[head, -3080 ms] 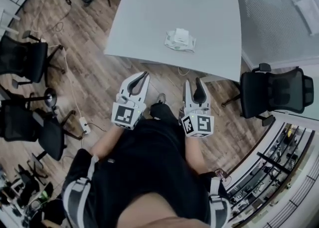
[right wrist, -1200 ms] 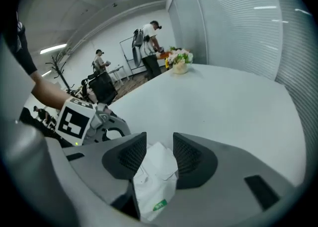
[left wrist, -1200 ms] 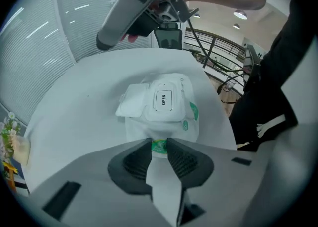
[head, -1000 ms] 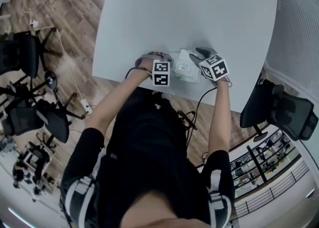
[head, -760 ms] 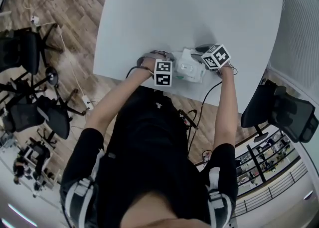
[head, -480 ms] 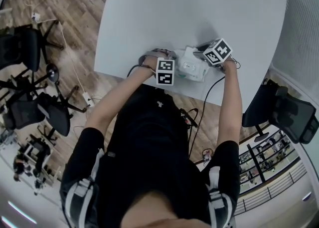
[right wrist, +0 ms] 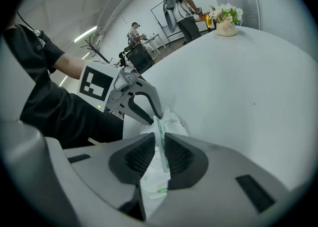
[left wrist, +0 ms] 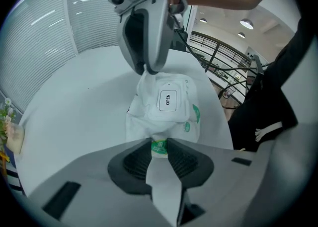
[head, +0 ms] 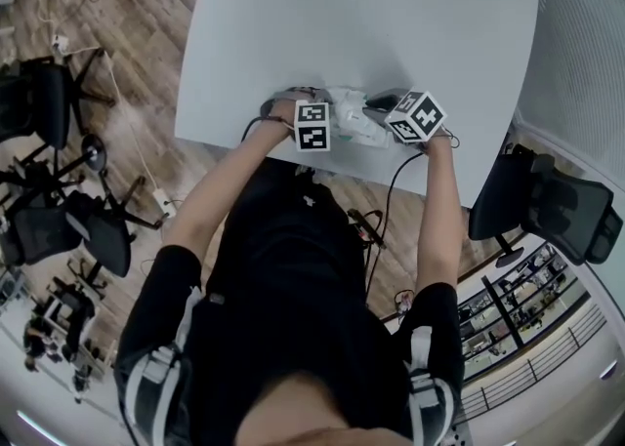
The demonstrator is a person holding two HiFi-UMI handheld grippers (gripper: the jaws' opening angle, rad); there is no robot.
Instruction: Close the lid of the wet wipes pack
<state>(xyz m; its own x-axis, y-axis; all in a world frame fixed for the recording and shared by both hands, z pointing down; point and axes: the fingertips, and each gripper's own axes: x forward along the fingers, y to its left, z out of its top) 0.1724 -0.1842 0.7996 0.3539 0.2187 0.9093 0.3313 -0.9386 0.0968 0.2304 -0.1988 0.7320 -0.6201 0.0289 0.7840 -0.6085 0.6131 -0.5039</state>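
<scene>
Just inside near edge of table point(head: 410, 15), wet wipes pack point(head: 352, 122), wide white surface beyond

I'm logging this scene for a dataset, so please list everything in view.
table: one, white, centre
wet wipes pack: one, white and green, near table's front edge
office chairs: at least three, black, on wood floor both sides of table
flowers in vase: one, pale, far table end
bystanders: two, light tops, background
left gripper: one, grey, shut on pack's end
right gripper: one, grey, jaws just closed onto pack's other end
</scene>
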